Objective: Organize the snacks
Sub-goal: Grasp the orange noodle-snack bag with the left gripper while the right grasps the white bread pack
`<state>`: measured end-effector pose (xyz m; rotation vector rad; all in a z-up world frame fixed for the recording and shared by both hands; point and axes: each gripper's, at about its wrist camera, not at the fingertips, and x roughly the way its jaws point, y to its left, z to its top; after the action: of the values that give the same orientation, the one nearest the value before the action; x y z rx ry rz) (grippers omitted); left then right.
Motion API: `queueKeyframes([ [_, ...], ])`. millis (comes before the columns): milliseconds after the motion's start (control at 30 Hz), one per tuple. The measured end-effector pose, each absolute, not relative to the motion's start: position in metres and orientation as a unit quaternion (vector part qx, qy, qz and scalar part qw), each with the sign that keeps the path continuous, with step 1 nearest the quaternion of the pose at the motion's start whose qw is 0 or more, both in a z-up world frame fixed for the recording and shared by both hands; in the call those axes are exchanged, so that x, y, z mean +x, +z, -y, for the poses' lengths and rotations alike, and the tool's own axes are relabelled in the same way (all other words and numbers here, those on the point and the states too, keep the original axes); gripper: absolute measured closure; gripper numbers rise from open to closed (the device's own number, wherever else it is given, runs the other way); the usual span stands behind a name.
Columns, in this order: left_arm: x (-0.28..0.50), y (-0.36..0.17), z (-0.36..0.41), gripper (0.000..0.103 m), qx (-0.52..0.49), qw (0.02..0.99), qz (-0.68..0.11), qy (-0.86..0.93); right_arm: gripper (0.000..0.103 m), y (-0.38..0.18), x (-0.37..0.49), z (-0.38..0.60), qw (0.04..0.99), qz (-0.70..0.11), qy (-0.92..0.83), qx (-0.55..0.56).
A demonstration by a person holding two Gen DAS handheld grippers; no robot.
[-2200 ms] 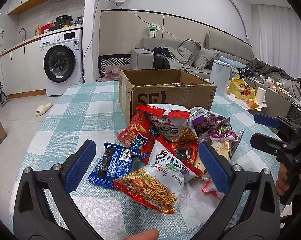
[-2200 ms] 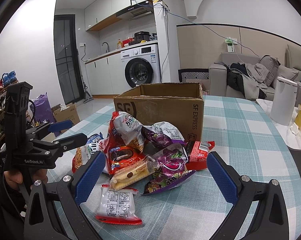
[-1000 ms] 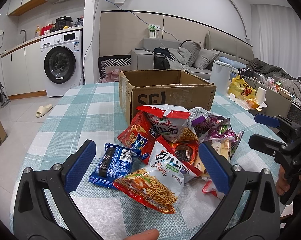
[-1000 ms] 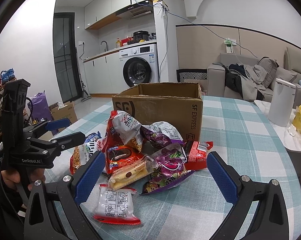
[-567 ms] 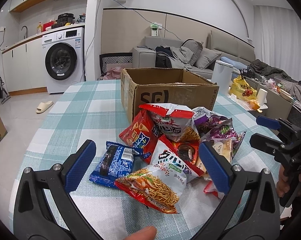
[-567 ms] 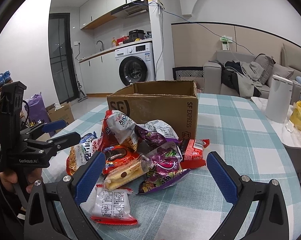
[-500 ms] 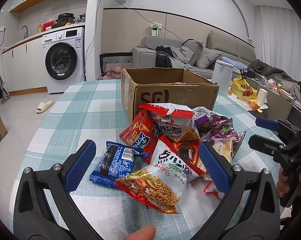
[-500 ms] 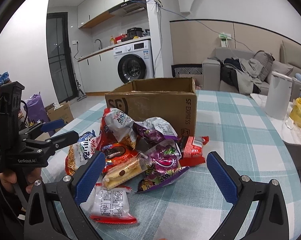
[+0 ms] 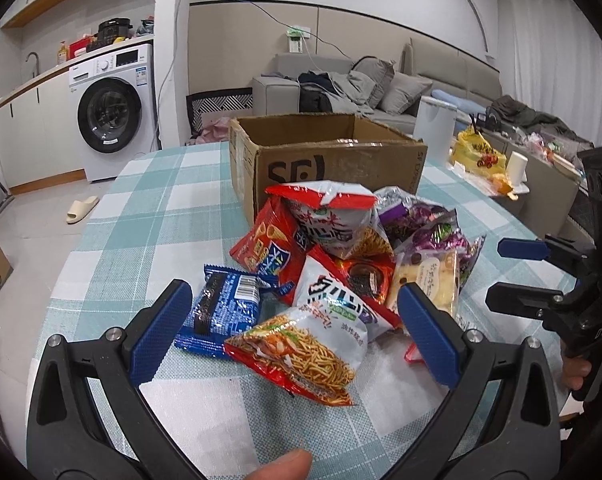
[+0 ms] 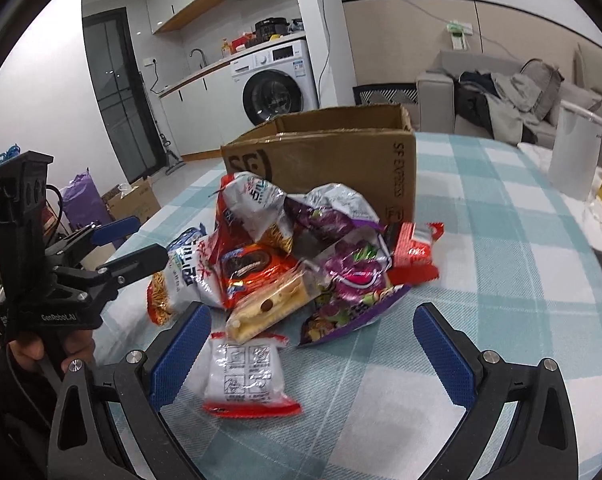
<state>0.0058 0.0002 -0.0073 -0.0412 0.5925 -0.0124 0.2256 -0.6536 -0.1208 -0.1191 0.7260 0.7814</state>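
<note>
Left wrist view: the left gripper (image 9: 293, 328) hovers with fingers spread over the noodle-snack bag (image 9: 301, 348), before the cardboard box (image 9: 325, 160).

Right wrist view: the right gripper (image 10: 311, 344), fingers spread, frames the white wafer packet (image 10: 245, 372); slippery, overlapping wrappers could slide off the surface.

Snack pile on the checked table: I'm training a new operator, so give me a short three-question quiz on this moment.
1. True or false: the left gripper is shut on the noodle snack bag.
2. Which packet lies nearest the right gripper? A) the blue cookie packet B) the white packet with red ends C) the purple candy bag
3. Fill in: the snacks are heaped in front of the open ____.

Key: 1 false, both grippers are open and empty; 2 B; 3 cardboard box.
</note>
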Motion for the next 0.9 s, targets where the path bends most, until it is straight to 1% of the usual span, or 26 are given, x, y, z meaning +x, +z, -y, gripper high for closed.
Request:
queueKeyframes([
  [200, 0.010, -0.014, 0.005, 0.001, -0.014, 0.948, -0.317, -0.015, 0.000, -0.132, 0.218, 0.642, 0.849, -0.370, 0.366, -0.092],
  [400, 0.018, -0.023, 0.005, 0.001, -0.004, 0.940, -0.340, -0.013, 0.001, -0.146, 0.214, 0.635, 0.832, -0.397, 0.375, -0.101],
  [433, 0.020, -0.025, 0.005, 0.001, -0.005, 0.938, -0.347, -0.016, 0.002, -0.147, 0.212, 0.634, 0.831, -0.397, 0.375, -0.103],
  [467, 0.022, -0.026, 0.004, 0.001, -0.006, 0.936, -0.352, -0.021, 0.006, -0.148, 0.212, 0.633, 0.829, -0.399, 0.377, -0.103],
  [600, 0.025, -0.032, 0.009, 0.001, 0.003, 0.929, -0.368, -0.034, 0.008, -0.152, 0.211, 0.630, 0.819, -0.411, 0.386, -0.103],
  [633, 0.026, -0.033, 0.011, 0.001, 0.010, 0.928, -0.370, -0.032, 0.011, -0.152, 0.211, 0.629, 0.818, -0.411, 0.388, -0.105],
  [667, 0.028, -0.035, 0.012, 0.003, 0.013, 0.927, -0.373, -0.032, 0.015, -0.152, 0.210, 0.628, 0.816, -0.412, 0.390, -0.107],
  [767, 0.030, -0.036, 0.016, 0.009, 0.022, 0.924, -0.379, -0.035, 0.018, -0.155, 0.207, 0.624, 0.812, -0.414, 0.394, -0.117],
  [833, 0.032, -0.038, 0.018, 0.017, 0.031, 0.922, -0.384, -0.031, 0.022, -0.156, 0.205, 0.622, 0.809, -0.416, 0.397, -0.119],
  [900, 0.033, -0.039, 0.017, 0.020, 0.028, 0.919, -0.391, -0.034, 0.023, -0.157, 0.203, 0.619, 0.808, -0.415, 0.400, -0.124],
])
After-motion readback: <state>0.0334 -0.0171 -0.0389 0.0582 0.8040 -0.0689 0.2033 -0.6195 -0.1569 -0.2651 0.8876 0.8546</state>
